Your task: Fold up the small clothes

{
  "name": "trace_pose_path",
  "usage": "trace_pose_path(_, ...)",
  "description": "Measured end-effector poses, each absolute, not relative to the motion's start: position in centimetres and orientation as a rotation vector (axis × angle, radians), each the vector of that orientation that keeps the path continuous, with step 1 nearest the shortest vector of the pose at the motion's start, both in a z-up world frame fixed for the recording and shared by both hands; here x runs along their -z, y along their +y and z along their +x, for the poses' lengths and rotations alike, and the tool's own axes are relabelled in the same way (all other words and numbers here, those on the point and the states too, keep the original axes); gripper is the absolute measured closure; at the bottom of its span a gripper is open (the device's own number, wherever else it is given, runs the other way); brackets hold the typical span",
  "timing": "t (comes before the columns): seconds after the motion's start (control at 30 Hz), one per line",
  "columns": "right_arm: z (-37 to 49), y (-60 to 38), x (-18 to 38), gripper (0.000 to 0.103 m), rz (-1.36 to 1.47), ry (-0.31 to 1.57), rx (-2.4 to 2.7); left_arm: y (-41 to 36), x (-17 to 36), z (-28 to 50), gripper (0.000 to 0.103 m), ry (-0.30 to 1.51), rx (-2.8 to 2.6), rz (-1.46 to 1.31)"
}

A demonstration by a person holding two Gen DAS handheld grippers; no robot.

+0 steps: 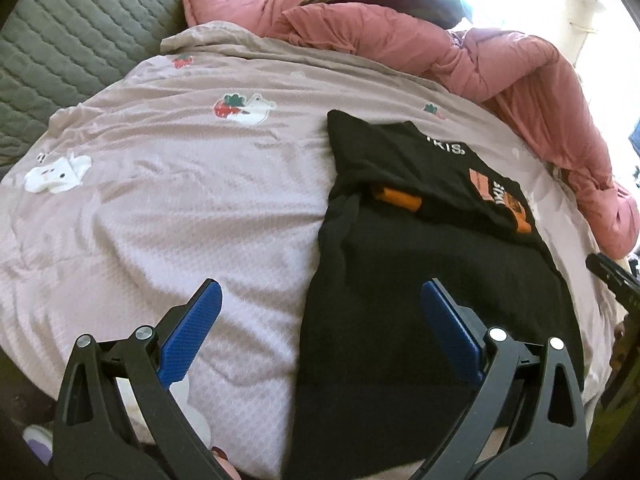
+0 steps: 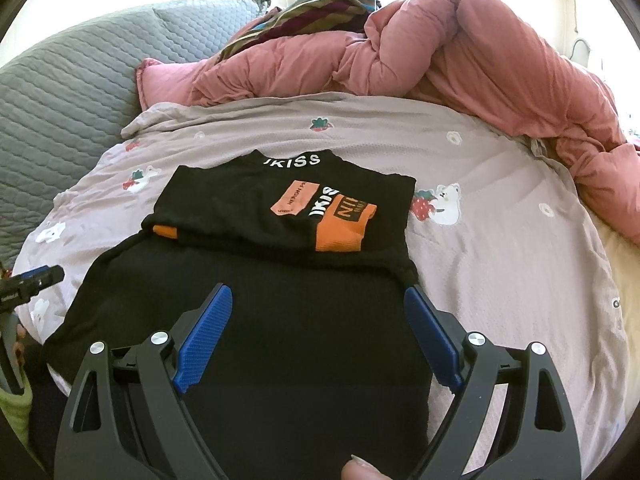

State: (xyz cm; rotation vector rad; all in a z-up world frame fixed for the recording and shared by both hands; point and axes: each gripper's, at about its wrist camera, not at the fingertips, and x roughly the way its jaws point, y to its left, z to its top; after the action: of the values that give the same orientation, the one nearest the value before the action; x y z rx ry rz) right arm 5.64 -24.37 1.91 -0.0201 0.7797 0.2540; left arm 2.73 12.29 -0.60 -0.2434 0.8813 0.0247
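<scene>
A black garment [image 2: 280, 320] with orange patches and white lettering lies flat on the mauve bedsheet [image 2: 500, 260], its far part folded back over the near part. It also shows in the left wrist view [image 1: 420, 280]. My left gripper [image 1: 320, 292] is open and empty, hovering over the garment's left edge. My right gripper [image 2: 318, 296] is open and empty above the garment's near half. The other gripper's tip shows at the edge of each view: the right gripper's tip [image 1: 612, 276] and the left gripper's tip [image 2: 32, 278].
A bunched pink duvet [image 2: 480, 60] lies along the far and right side of the bed. A grey quilted cover [image 1: 80, 40] lies at the far left. Striped cloth [image 2: 320, 12] sits behind the duvet. The sheet [image 1: 160, 220] left of the garment is bare.
</scene>
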Motion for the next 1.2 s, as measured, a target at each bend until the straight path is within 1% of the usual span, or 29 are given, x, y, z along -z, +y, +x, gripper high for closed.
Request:
trace_pose_path(0.03,5.5,-24.5,-1.9,0.016,-0.019,0.778,-0.255,12.2,0.7,2.3,0.010,0.884,-0.023,-0.235)
trace_pose_path(0.07,5.4,-24.6,-1.9,0.016,-0.018,0.777,-0.255,12.2,0.7,2.1,0.014,0.886,-0.020,-0.233)
trace_pose_path(0.1,5.3,-24.7,-1.9,0.016,-0.015,0.776,-0.256,12.2,0.8,1.7,0.021,0.891,-0.016,-0.231)
trace_pose_path(0.13,5.1,-24.9,-1.9,0.016,-0.013,0.775,-0.257,12.1,0.9,1.4,0.024,0.894,-0.012,-0.229)
trace_pose_path(0.2,4.8,-25.1,-1.8,0.016,-0.011,0.776,-0.258,11.8,1.2,0.8,0.037,0.907,0.003,-0.223)
trace_pose_path(0.33,4.2,-25.5,-1.6,0.016,-0.013,0.778,-0.259,11.5,2.0,0.0,0.050,0.930,0.025,-0.224)
trace_pose_path(0.4,4.0,-25.7,-1.6,0.016,-0.010,0.777,-0.259,11.4,2.4,-0.1,0.058,0.946,0.037,-0.228)
trace_pose_path(0.47,3.6,-26.0,-1.5,0.016,-0.011,0.775,-0.256,11.2,3.0,-0.3,0.062,0.962,0.046,-0.227)
trace_pose_path(0.77,1.9,-27.9,-1.0,0.016,-0.021,0.789,-0.239,10.9,4.6,-0.5,0.062,1.014,0.054,-0.239)
trace_pose_path(0.83,1.5,-28.2,-0.7,0.016,-0.028,0.799,-0.238,10.8,4.8,-0.6,0.065,1.022,0.058,-0.233)
trace_pose_path(0.87,1.2,-28.3,-0.5,0.016,-0.032,0.806,-0.239,10.7,4.9,-0.6,0.068,1.025,0.061,-0.232)
trace_pose_path(1.0,0.1,-28.6,0.0,0.016,-0.034,0.831,-0.252,10.5,5.2,-0.9,0.069,1.028,0.078,-0.243)
trace_pose_path(1.03,-0.2,-28.7,0.2,0.016,-0.039,0.837,-0.253,10.5,5.3,-1.0,0.071,1.030,0.078,-0.247)
trace_pose_path(1.1,-0.7,-28.9,0.6,0.016,-0.046,0.849,-0.254,10.5,5.3,-1.2,0.078,1.029,0.075,-0.248)
trace_pose_path(1.2,-1.8,-29.3,1.1,0.016,-0.053,0.863,-0.262,10.4,5.2,-1.5,0.085,1.028,0.076,-0.248)
